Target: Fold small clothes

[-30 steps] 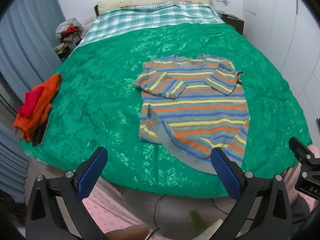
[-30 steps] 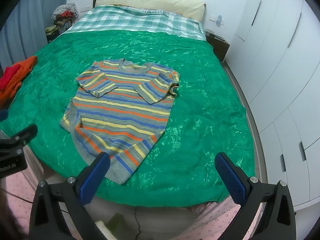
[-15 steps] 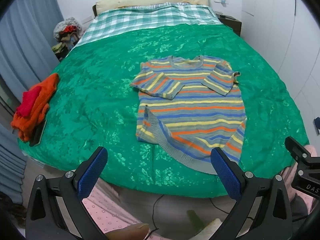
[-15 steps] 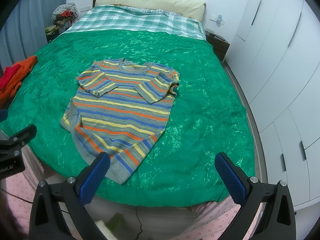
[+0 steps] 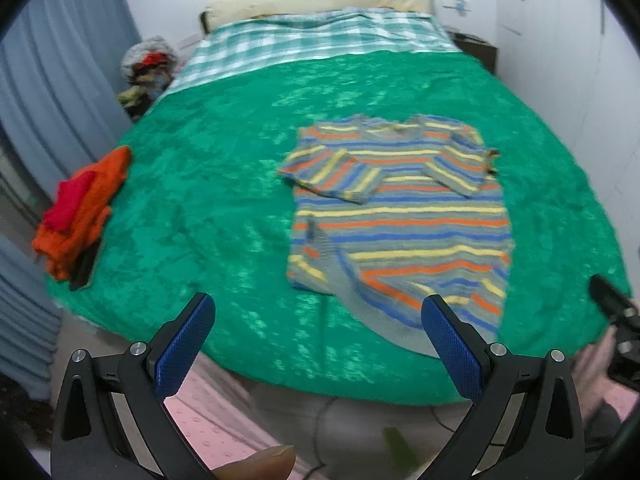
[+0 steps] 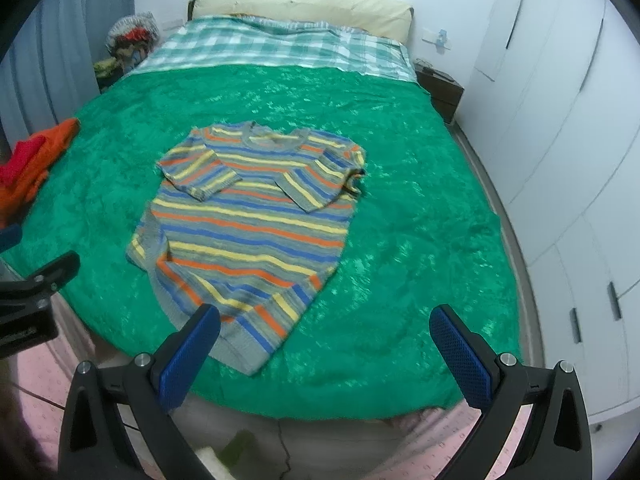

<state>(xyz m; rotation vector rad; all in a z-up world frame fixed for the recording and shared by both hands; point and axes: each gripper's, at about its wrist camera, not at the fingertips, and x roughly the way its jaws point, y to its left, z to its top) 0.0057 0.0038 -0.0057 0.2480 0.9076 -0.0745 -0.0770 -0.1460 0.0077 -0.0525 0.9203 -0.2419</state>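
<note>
- Sweater (image 5: 400, 216): striped, lying flat on the green bedspread (image 5: 224, 184), toward the near edge of the bed and right of its middle. Both sleeves are already folded in across the chest; the near left hem corner is turned up and the hem lies crooked.
- Far left on the bedspread, well apart from the sweater, sits an orange pile (image 5: 80, 216) of other clothes. It looks set aside and plays no part in this step.
- Step in hand, as I judge it: the sleeves are done, and the body still has to be folded. Neither gripper touches the cloth, so this is the approach before the next grasp.
- Next move, as I judge it: bring both grippers down to the near hem, one toward each corner, pinch the cloth, and carry the hem away toward the collar (image 6: 276, 142) to halve the body. The turned-up left corner may need flattening first, or the fold will come out uneven.
- Left gripper (image 5: 316, 340): jaws spread wide, holding nothing, hovering off the near edge of the bed with the sweater's near hem just past its right finger.
- Right gripper (image 6: 324, 348): jaws likewise spread wide and empty, hovering off the near edge; its left finger overlaps the near hem in this view, but I cannot tell that it touches.
</note>
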